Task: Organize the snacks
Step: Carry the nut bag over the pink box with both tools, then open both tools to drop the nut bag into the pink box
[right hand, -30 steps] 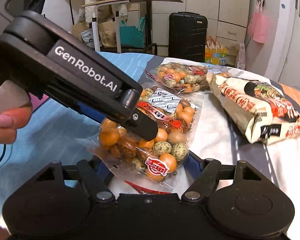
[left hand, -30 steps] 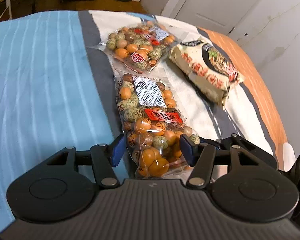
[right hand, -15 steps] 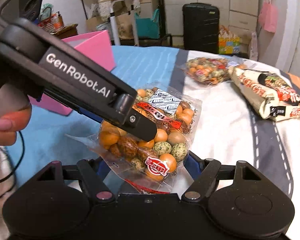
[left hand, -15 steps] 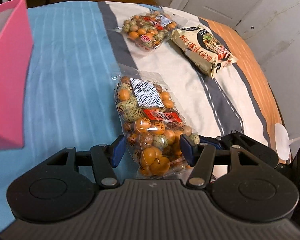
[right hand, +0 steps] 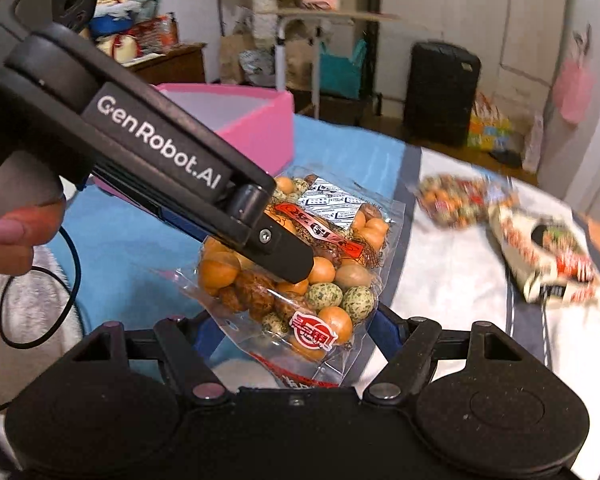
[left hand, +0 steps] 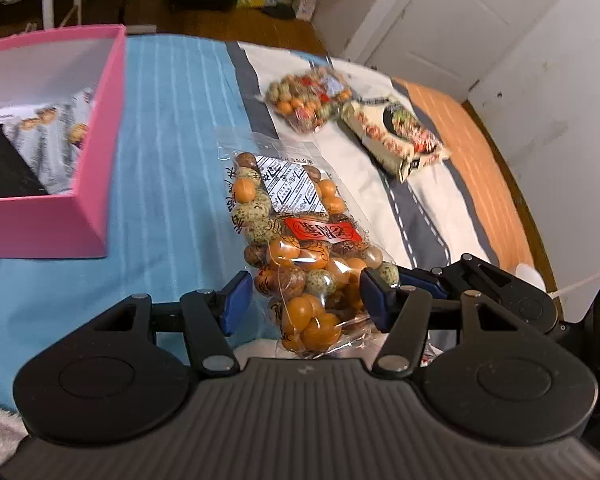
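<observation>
A clear plastic bag of round orange and speckled coated nuts (left hand: 300, 248) sits between the fingers of both grippers, above the striped bedspread (left hand: 172, 152). The left gripper (left hand: 305, 300) flanks the bag's near end, and the right gripper (right hand: 296, 332) flanks it from the other side, with the left gripper's body crossing over the bag in the right wrist view. To the left of the bag stands an open pink cardboard box (left hand: 100, 152) with packets lying inside it. Beyond the bag, farther along the bed, lies a second clear bag of mixed coated nuts (left hand: 308, 100), and just beside it to the right lies a cream printed noodle packet (left hand: 396, 136).
</observation>
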`<action>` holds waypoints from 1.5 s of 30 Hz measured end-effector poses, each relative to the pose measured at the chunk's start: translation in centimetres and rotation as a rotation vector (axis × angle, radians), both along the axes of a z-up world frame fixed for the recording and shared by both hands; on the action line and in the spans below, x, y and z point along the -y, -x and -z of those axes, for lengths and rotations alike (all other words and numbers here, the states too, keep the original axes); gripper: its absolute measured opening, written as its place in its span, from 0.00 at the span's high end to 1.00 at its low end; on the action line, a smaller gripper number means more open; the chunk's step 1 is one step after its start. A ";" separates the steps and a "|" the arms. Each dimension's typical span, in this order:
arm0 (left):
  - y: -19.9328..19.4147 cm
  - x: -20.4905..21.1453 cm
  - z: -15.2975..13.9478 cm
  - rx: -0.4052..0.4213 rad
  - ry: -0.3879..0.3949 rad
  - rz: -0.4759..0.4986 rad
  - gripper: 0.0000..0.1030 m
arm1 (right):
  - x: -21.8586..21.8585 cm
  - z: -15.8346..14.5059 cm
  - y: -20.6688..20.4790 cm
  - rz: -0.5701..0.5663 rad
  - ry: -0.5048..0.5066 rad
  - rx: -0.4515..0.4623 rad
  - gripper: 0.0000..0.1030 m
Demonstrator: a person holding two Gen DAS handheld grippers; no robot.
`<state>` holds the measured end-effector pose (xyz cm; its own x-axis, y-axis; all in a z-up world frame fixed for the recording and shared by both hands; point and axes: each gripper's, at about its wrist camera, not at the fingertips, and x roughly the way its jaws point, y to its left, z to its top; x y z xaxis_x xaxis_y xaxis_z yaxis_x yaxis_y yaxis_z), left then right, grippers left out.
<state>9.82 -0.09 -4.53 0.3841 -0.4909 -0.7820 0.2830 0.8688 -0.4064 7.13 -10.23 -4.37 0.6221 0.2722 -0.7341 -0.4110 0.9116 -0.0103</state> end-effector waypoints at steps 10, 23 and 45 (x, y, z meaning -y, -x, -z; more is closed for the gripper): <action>1.0 -5.9 -4.6 0.115 -0.013 -0.155 0.43 | -5.8 -3.7 -2.9 -0.145 0.042 0.073 0.24; -6.8 -14.8 -3.6 0.119 -0.070 -0.360 0.42 | -14.9 -1.7 -12.8 -0.381 0.083 0.100 0.24; -9.4 -15.8 -0.9 0.089 -0.164 -0.385 0.38 | -13.5 -1.9 -12.2 -0.393 -0.016 0.111 0.10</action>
